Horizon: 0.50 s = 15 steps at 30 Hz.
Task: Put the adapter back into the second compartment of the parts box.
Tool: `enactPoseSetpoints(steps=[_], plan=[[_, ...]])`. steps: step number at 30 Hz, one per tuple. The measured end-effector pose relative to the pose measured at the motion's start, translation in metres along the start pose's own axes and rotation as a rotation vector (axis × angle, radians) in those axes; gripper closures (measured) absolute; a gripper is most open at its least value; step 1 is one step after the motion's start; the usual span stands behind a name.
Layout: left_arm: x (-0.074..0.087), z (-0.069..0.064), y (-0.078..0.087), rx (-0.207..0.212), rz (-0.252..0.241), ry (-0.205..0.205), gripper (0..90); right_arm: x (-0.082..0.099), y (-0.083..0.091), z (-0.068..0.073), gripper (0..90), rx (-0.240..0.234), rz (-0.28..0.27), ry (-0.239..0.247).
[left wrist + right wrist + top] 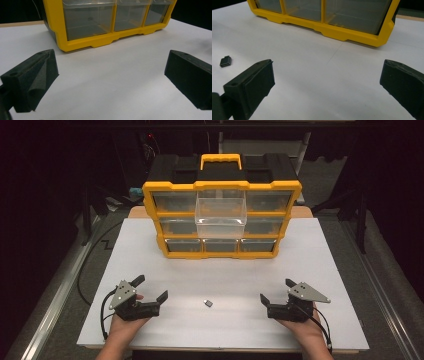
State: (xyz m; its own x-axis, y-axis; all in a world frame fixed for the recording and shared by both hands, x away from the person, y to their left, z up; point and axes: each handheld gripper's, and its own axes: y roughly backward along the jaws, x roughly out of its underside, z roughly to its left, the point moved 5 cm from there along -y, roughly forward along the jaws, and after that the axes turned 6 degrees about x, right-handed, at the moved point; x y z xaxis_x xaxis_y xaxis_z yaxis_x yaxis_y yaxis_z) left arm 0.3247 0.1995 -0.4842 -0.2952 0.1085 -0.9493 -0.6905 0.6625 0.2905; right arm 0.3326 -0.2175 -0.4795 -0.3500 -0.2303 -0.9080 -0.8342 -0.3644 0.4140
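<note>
While small dark block [208, 303] lies between, left tongs [151, 288], right tongs [276, 291] gape empty.

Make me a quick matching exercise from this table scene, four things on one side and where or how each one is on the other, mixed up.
1. small dark part
2. clear drawer
3. left gripper
4. organizer handle

a. yellow, on top of the cabinet
b. pulled out of the middle column
c. lying on the white board between the grippers
d. open, resting near the board's front edge

Pairs: 1-c, 2-b, 3-d, 4-a
</note>
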Motion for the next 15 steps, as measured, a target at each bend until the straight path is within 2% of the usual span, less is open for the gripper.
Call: enactPoseSetpoints(steps=[9,15], plan=[[-0.0005,-0.0018,-0.0017,0.006,0.004,-0.010,0.3,-0.0004,0.0019,0.0038,0.2,-0.008,0.010,0.016],[-0.0021,-0.0004,-0.0005,0.000,-0.004,-0.016,0.3,-0.0002,0.0012,0.0072,0.2,-0.016,0.039,0.019]])
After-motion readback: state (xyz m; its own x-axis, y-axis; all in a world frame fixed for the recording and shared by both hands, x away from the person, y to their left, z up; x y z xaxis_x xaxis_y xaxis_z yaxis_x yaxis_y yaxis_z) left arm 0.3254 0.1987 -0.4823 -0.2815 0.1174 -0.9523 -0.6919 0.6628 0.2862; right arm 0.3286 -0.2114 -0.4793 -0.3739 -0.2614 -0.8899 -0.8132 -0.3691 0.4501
